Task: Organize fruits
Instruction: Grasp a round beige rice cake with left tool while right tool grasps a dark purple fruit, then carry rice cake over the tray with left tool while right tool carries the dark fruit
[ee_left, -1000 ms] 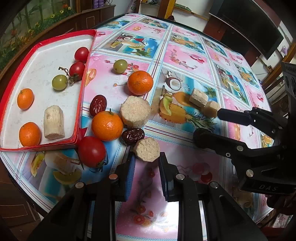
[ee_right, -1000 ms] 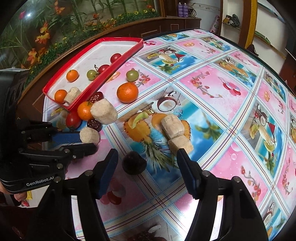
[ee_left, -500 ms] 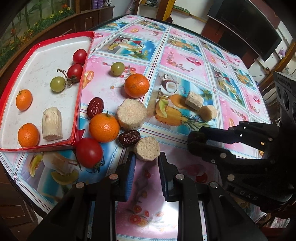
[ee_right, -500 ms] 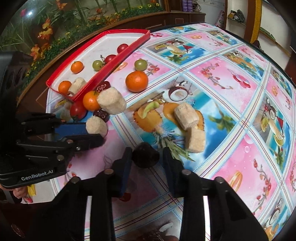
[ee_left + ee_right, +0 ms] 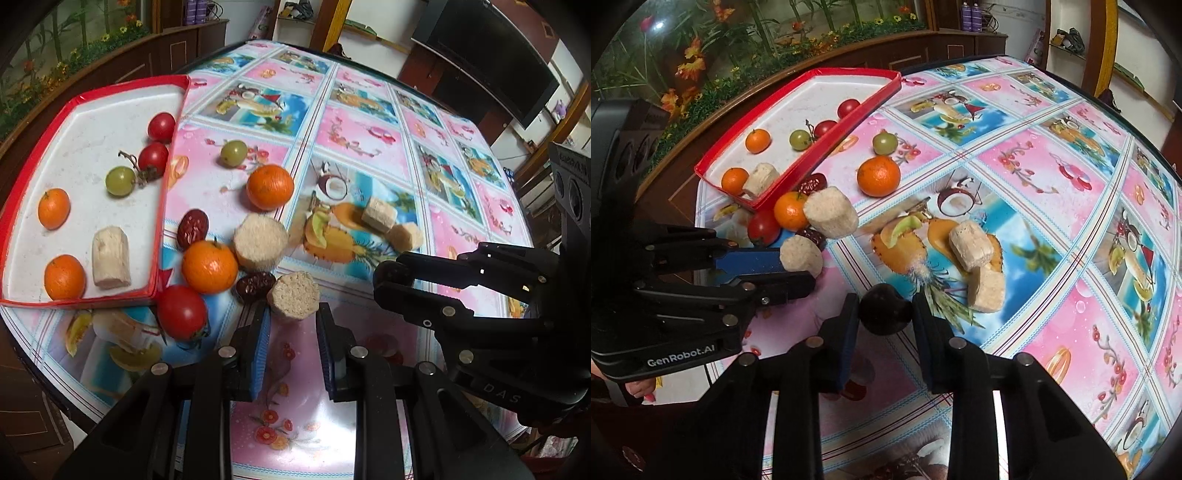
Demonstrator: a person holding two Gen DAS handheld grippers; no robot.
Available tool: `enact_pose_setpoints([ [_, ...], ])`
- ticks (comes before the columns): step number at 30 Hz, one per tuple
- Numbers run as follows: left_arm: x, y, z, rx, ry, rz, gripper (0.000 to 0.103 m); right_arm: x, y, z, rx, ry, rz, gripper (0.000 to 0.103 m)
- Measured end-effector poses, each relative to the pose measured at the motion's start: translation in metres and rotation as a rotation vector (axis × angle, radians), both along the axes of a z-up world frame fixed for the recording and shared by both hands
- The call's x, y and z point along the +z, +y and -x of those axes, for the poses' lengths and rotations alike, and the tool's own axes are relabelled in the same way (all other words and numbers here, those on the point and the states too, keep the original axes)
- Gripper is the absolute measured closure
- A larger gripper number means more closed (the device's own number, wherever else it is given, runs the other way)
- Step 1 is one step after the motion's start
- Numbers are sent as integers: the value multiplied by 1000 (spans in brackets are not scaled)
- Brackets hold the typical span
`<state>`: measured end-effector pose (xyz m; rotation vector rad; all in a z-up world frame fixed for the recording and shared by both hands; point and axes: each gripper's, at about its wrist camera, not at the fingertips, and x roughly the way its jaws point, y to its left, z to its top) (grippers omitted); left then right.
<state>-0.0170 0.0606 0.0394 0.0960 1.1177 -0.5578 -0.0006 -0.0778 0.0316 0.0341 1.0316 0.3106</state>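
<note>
My left gripper (image 5: 292, 317) is shut on a pale sugarcane chunk (image 5: 294, 296), also seen in the right wrist view (image 5: 800, 255). My right gripper (image 5: 885, 314) is shut on a dark round fruit (image 5: 884, 309), which shows in the left wrist view (image 5: 392, 274) too. The red-rimmed white tray (image 5: 22, 173) at the left holds two small oranges, two red tomatoes, a green grape and a sugarcane piece (image 5: 110, 257). Loose on the table lie two oranges (image 5: 209, 266), a tomato (image 5: 181, 312), two dates (image 5: 192, 229), a green grape (image 5: 233, 153) and sugarcane chunks (image 5: 260, 242).
The round table (image 5: 369, 122) has a fruit-print cloth; its edge runs close below the grippers. Two more sugarcane pieces (image 5: 971, 244) lie on the pineapple print. A wooden ledge with plants (image 5: 738, 44) stands behind the tray. A dark TV (image 5: 487, 59) is at the back.
My right gripper closed on the dark fruit and lifted it slightly. My left gripper kept its hold on the sugarcane chunk and rose a little.
</note>
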Motion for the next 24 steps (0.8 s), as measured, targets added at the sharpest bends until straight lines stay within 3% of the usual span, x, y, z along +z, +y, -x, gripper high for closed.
enact_pose_setpoints([
  [24,36,42,-28,116,-101,23,79,39,13,-20,34,-94,-16,72],
])
